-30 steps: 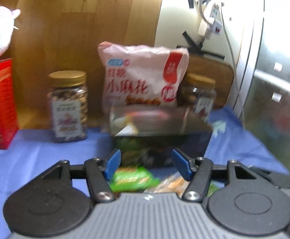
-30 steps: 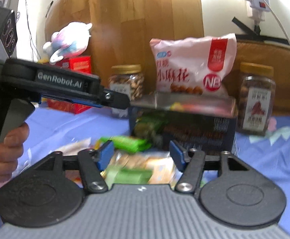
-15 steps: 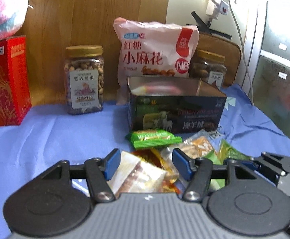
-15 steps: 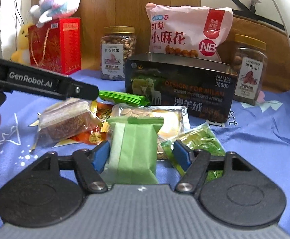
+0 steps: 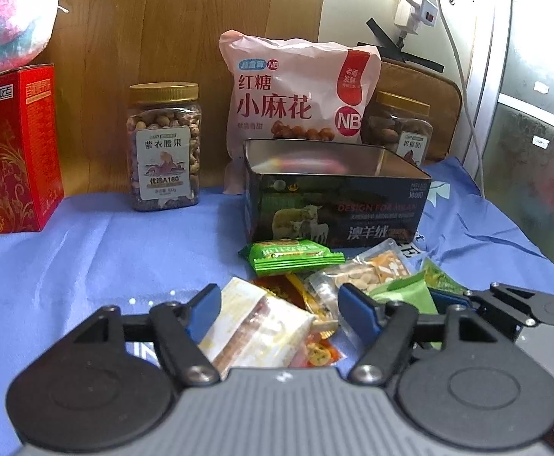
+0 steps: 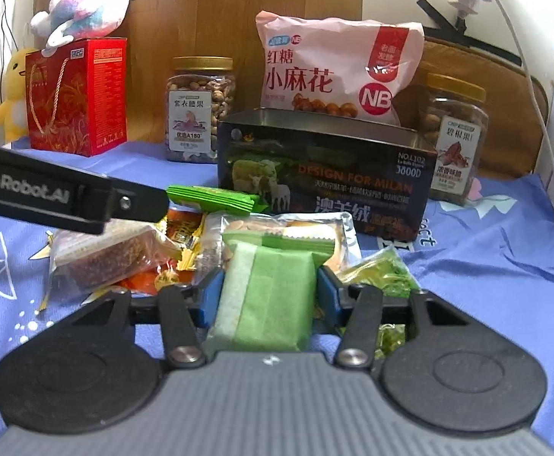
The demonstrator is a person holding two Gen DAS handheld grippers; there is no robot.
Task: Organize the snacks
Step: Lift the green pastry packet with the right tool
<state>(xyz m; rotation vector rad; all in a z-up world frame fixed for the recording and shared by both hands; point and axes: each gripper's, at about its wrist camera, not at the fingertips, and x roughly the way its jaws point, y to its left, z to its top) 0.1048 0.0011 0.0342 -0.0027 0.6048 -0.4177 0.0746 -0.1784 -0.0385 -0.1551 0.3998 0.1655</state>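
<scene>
Blue cloth (image 5: 86, 250): snack pile (image 6: 216, 239) touching tin (image 6: 326, 186) front.

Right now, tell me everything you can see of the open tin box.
The tin box is a dark rectangular metal container, lid off, with a shiny silver inside. Its front shows sheep and the words DESIGN FOR MILAN. It stands upright on the blue cloth, behind the snack pile, in front of the pink bag.

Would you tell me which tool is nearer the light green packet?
Right. The right tool straddles the light green packet; the left tool sits to its left over other snacks.
</scene>
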